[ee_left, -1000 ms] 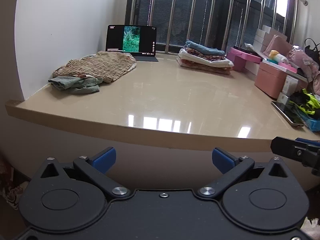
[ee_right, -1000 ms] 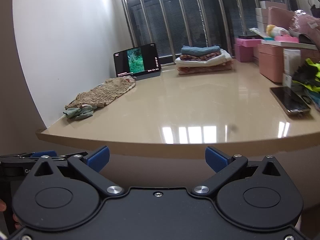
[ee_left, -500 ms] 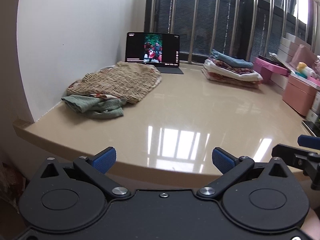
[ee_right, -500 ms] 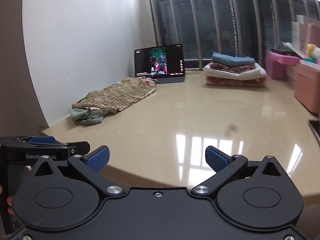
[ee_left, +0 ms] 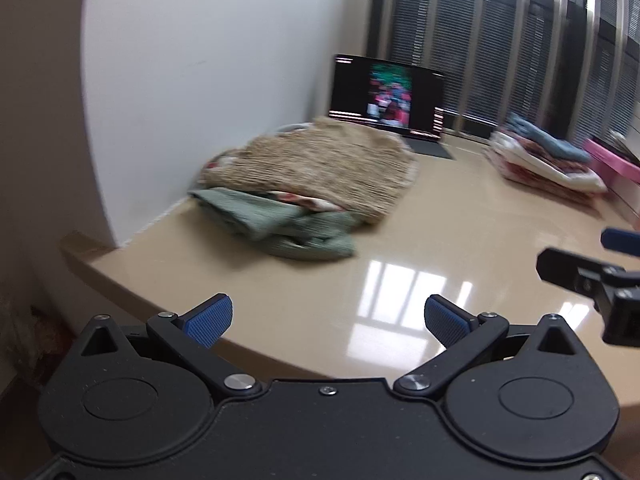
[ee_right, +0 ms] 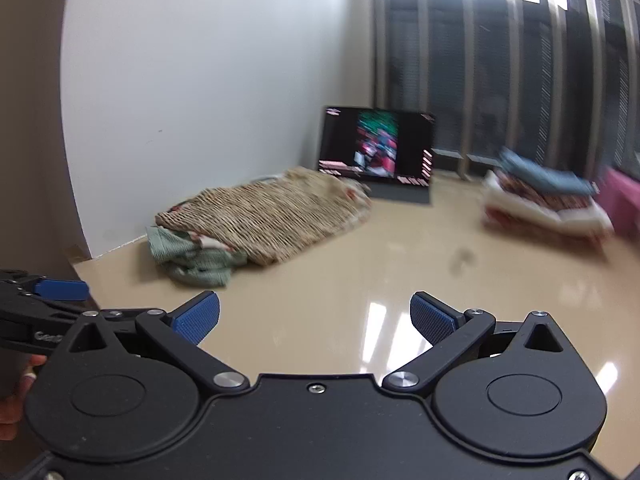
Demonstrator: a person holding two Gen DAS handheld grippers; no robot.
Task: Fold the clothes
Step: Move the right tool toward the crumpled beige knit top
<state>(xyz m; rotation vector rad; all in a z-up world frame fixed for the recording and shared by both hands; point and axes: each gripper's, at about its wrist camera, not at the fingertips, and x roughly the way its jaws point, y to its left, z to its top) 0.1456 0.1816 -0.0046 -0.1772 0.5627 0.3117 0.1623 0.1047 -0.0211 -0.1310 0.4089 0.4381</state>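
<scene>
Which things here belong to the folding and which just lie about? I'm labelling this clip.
Job:
tan knitted garment
crumpled green cloth
open left gripper
open right gripper

Lying about:
black tablet playing video
stack of folded laundry
pink box

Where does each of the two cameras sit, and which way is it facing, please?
Left wrist: on the left gripper, facing the unfolded clothes pile and tablet; the right gripper shows at right.
Right wrist: on the right gripper, same direction; the left gripper shows at left.
Shared: pile, tablet, folded stack, table.
</scene>
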